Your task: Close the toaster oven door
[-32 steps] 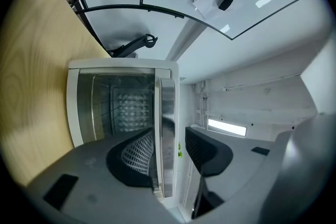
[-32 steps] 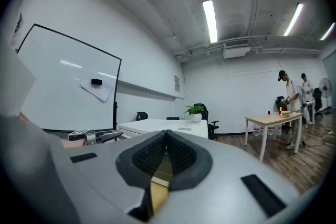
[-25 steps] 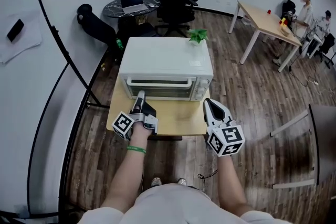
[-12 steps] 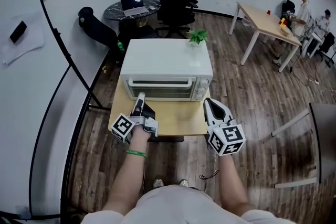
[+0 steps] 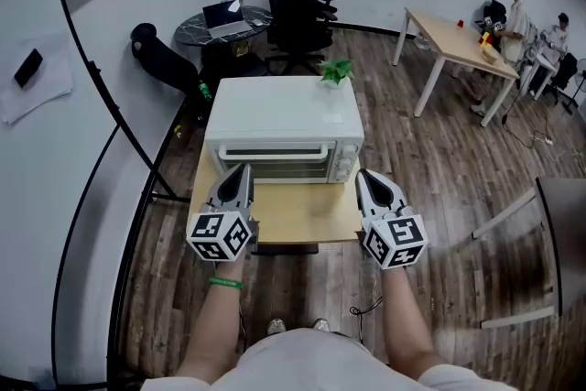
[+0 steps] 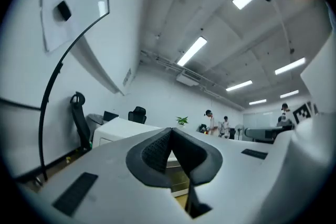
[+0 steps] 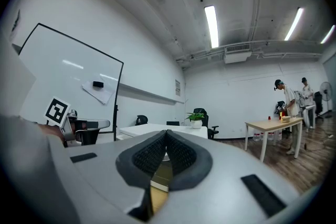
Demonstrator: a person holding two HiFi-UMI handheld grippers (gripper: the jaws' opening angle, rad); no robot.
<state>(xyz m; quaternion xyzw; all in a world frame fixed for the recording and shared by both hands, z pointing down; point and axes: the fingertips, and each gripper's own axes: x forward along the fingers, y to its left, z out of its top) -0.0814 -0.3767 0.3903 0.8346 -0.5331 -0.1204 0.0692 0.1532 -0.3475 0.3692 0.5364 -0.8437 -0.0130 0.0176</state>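
A white toaster oven (image 5: 284, 117) stands on a small wooden table (image 5: 307, 213), its glass door upright against the front, handle along the top. My left gripper (image 5: 244, 168) hovers just in front of the door's lower left corner, jaws shut and empty. My right gripper (image 5: 361, 174) hangs by the oven's lower right corner near the knobs, also shut and empty. In the left gripper view the shut gripper (image 6: 171, 130) points over the oven (image 6: 116, 130). In the right gripper view the shut gripper (image 7: 166, 133) points past the oven top (image 7: 149, 129).
A small potted plant (image 5: 335, 70) sits on the oven's back right corner. Behind stand a black office chair (image 5: 295, 0) and a round dark table with a laptop (image 5: 225, 15). A wooden desk (image 5: 458, 41) with people is at far right. A whiteboard frame (image 5: 101, 78) runs along the left.
My left gripper has drawn back slightly from the oven door and turned so its marker cube faces up. The right gripper has hardly moved. The door looks the same.
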